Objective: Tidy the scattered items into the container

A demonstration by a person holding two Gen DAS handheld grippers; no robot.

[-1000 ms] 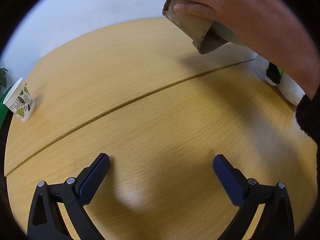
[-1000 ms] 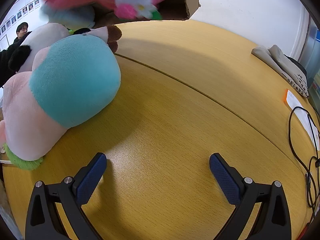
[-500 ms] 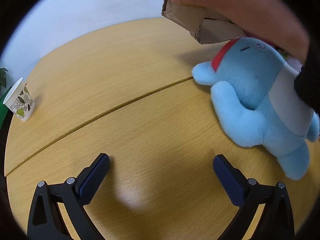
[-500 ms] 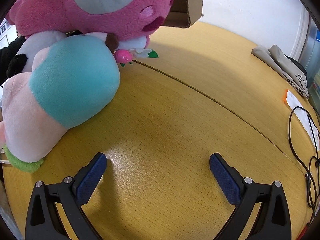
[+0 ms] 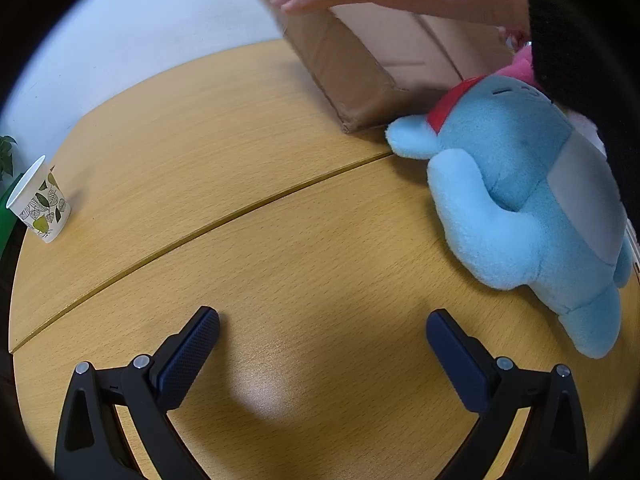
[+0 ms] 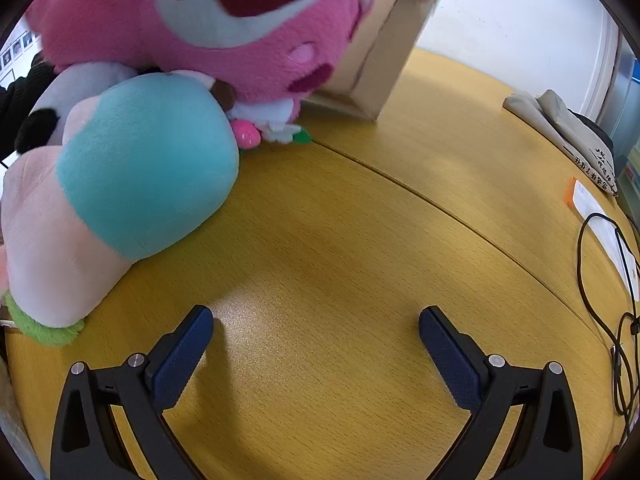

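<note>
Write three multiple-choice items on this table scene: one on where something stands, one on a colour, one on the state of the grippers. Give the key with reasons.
1. Where does the leaf-patterned paper cup stand in the left wrist view?
A. at the table's far left edge
B. inside the brown cardboard box
C. on the light blue plush toy

2. What colour is the band on the light blue plush toy, by its ear?
A. green
B. red
C. yellow

3. How do both grippers stand?
A. both shut on toys
B. left open, right shut
C. both open and empty

Key: 1 A, the cup stands alone, apart from the brown cardboard box. 2 B, a red strip shows there. 3 C, the left gripper and right gripper show only bare wooden table between wide-spread fingers.
</note>
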